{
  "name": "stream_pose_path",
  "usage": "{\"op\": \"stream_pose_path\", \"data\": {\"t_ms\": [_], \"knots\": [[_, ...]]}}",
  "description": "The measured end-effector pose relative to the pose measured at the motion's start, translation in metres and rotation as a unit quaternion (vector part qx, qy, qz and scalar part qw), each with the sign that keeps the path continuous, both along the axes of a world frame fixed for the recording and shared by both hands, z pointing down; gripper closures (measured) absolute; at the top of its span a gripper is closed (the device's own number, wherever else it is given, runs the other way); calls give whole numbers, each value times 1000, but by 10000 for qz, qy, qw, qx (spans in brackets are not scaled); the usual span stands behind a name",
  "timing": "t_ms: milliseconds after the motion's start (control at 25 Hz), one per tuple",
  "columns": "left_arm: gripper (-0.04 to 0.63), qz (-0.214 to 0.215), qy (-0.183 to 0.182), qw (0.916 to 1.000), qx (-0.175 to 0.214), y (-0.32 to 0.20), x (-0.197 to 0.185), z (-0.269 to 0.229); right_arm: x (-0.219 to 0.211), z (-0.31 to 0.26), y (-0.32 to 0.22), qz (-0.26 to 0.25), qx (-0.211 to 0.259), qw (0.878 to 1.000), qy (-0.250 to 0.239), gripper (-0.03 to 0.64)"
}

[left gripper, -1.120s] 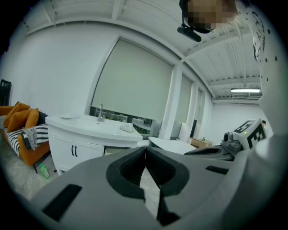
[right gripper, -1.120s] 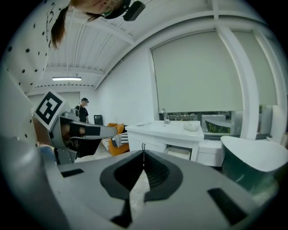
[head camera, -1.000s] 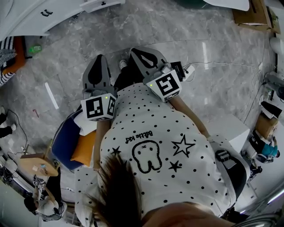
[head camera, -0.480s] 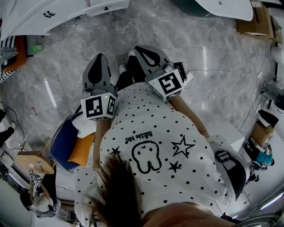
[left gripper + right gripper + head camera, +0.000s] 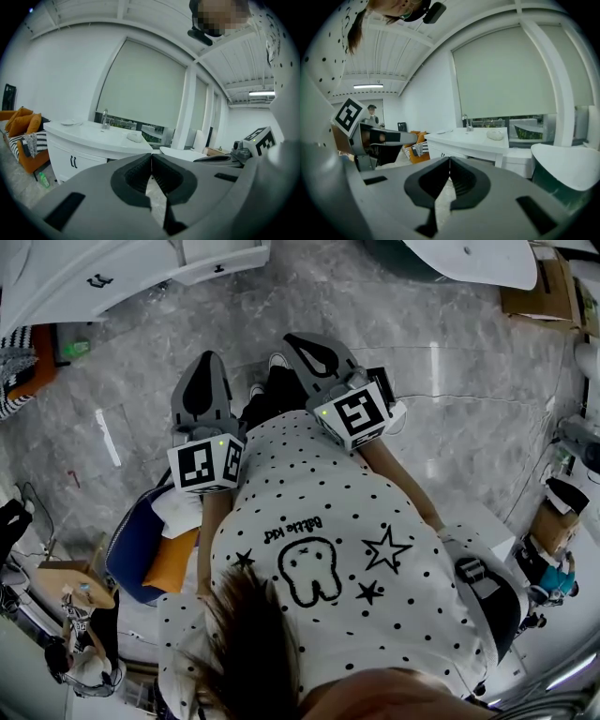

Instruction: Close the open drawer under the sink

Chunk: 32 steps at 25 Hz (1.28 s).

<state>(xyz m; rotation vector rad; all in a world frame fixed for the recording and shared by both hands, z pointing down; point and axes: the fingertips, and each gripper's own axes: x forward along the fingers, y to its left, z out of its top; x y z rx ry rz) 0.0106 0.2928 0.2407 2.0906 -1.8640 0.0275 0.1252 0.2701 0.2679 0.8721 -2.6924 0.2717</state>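
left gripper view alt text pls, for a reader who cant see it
The left gripper fills the lower foreground, its jaws shut with nothing between them. Beyond it stands a white sink cabinet with a faucet, orange cushions at the far left and a large window blind behind.

We saw the right gripper (image 5: pixel 450 164) with its two grey jaws met at the tips and nothing between them. Beyond the jaws stood a white vanity (image 5: pixel 476 143) with a faucet (image 5: pixel 465 123) and a small pale object (image 5: pixel 496 135) on its top. Its front was mostly hidden behind the jaws. To the right lay a bathtub (image 5: pixel 567 161) with a white rim. At the left we saw the left gripper (image 5: pixel 405 137), its marker cube (image 5: pixel 348 115) above it, and orange cushions (image 5: pixel 419 137) past its tip. A drawn blind (image 5: pixel 506 70) covered the window.
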Motion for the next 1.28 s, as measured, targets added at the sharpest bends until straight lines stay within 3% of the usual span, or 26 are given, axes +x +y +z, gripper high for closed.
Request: {"op": "stream_pose_path", "data": {"t_ms": [560, 1280], "knots": [[589, -199, -111, 9997, -25, -21, 7, 9, 17, 10, -35, 50, -54, 10000, -56, 603], [589, 17, -97, 9999, -64, -105, -67, 1, -34, 5, -109, 521, -180, 9984, 90, 603]]}}
